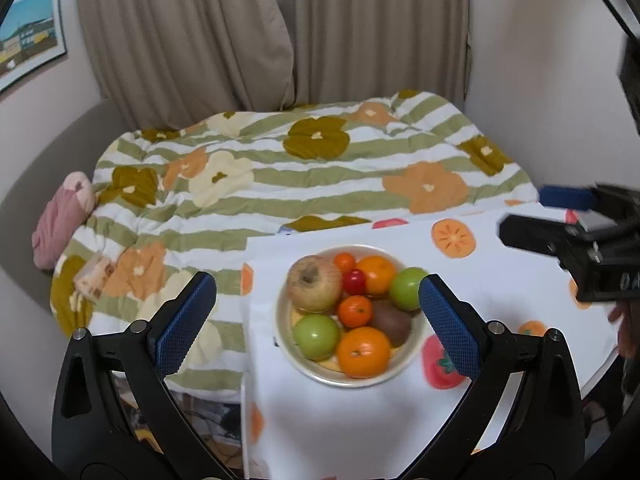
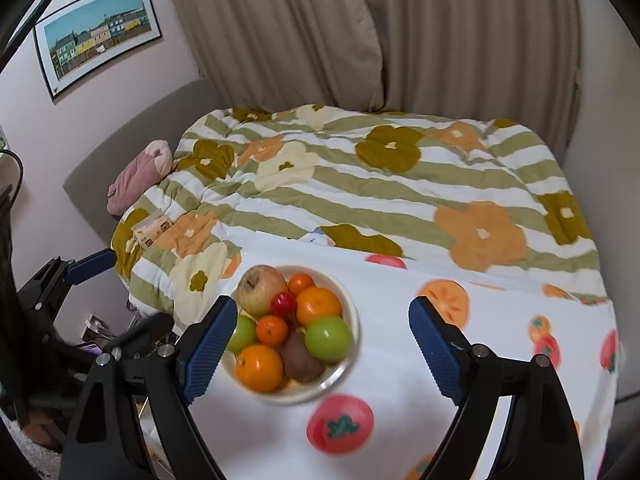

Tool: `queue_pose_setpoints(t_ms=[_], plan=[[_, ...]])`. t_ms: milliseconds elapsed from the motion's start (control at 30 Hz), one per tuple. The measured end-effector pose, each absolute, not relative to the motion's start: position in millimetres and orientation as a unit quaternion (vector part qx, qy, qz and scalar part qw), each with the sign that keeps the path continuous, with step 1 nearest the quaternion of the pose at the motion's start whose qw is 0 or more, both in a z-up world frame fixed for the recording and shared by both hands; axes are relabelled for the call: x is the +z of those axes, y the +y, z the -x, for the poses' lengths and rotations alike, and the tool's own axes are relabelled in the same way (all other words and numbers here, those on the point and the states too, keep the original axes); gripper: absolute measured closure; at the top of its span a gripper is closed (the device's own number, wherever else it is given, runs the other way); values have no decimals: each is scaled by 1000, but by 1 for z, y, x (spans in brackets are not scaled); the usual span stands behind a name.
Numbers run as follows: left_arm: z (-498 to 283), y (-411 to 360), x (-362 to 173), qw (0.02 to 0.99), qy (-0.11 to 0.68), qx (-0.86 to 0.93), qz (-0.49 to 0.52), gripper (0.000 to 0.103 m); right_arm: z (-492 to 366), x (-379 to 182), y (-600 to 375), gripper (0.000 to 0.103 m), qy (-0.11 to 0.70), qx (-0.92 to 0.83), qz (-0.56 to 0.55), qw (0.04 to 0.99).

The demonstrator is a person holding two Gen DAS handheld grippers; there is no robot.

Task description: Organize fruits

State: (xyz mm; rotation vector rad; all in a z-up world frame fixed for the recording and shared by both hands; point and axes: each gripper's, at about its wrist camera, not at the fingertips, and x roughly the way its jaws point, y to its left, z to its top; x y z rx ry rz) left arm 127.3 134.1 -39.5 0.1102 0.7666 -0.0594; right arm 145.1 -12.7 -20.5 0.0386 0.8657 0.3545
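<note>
Fruits heaped in a cream bowl (image 1: 416,354), set on a white cloth printed with persimmons and tomatoes (image 1: 500,280), near the cloth's left edge. Inside: a russet apple (image 1: 314,283) at the back left, a small red fruit (image 1: 354,281) touching it, a small tangerine (image 1: 344,261) behind, an orange (image 1: 376,274) at the back, two green apples (image 1: 407,288) (image 1: 316,336) at right and front left, a brown kiwi (image 1: 391,323) between, a mandarin (image 1: 354,311) at centre, a large orange (image 1: 363,352) in front. Beyond the cloth, a green-striped floral quilt (image 1: 280,184); beige curtains (image 1: 260,36) behind. Left gripper (image 1: 318,316) above the bowl, spread wide, holding nothing. Right gripper (image 2: 323,340) likewise wide apart, empty, clear of the fruit.
</note>
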Motion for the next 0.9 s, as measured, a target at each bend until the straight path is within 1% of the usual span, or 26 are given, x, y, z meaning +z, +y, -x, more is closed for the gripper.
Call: queue_pose_setpoints(t_ms=[133, 167, 233, 533, 900], plan=[[-113, 125, -30, 929, 368, -24, -43, 0, -119, -10, -36, 17, 406, 135, -13, 904], [-107, 121, -27, 929, 366, -22, -41, 0, -112, -8, -43, 16, 403, 122, -12, 907], [-101, 116, -26, 931, 364, -20, -39, 0, -100, -5, -54, 0, 396, 102, -11, 912], [-72, 97, -29, 933, 357, -6, -34, 0, -63, -7, -88, 0, 378, 21, -17, 925], [-65, 93, -21, 938, 346, -3, -28, 0, -51, -9, -97, 0, 375, 4, -18, 927]])
